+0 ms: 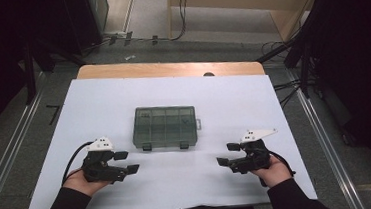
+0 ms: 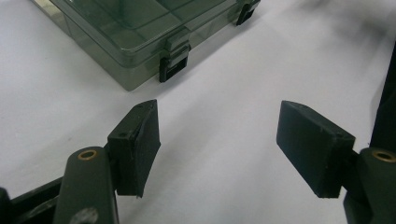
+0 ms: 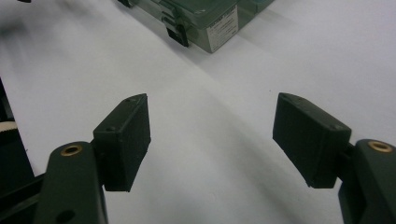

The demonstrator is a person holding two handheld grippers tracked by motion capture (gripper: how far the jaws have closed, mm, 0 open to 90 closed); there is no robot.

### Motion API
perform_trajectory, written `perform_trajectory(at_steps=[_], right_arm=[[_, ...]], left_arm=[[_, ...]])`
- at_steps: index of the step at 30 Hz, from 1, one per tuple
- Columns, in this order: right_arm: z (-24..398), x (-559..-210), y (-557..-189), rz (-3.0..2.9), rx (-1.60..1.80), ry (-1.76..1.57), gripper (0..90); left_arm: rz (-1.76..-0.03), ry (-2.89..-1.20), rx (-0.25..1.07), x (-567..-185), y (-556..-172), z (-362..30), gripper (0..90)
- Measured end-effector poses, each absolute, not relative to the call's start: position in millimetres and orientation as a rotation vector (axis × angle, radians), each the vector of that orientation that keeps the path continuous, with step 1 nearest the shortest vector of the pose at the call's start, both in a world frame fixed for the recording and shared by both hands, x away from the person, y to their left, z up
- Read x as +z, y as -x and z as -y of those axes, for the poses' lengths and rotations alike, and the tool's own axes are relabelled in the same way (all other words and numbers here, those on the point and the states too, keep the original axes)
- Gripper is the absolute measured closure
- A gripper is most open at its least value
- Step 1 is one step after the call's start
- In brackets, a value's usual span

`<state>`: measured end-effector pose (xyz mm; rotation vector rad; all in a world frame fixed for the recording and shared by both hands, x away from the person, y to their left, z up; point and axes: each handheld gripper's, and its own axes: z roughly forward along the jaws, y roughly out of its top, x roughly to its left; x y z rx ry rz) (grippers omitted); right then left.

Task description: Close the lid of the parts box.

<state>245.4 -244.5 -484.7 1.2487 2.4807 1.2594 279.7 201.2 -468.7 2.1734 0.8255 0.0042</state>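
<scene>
Compartment box sits mid-counter, lid closed, both front latches down (white label on its right end). Left gripper and right gripper rest near its front corners, not touching it, jaws of both wide open with nothing between them.

Premises appear to be a lab or recording workspace, though the surroundings are dim: a white-covered table at centre, loose cables on grey floor at top, floor rails at left.
</scene>
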Motion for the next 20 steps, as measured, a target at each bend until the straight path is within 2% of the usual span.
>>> perform_trajectory(at_steps=[20], right_arm=[[241.5,-486.7,-245.9,-2.511,1.230,-1.236,26.0]], left_arm=[[-0.818,-2.191,0.001,-471.2,-282.9,-199.2,30.5]])
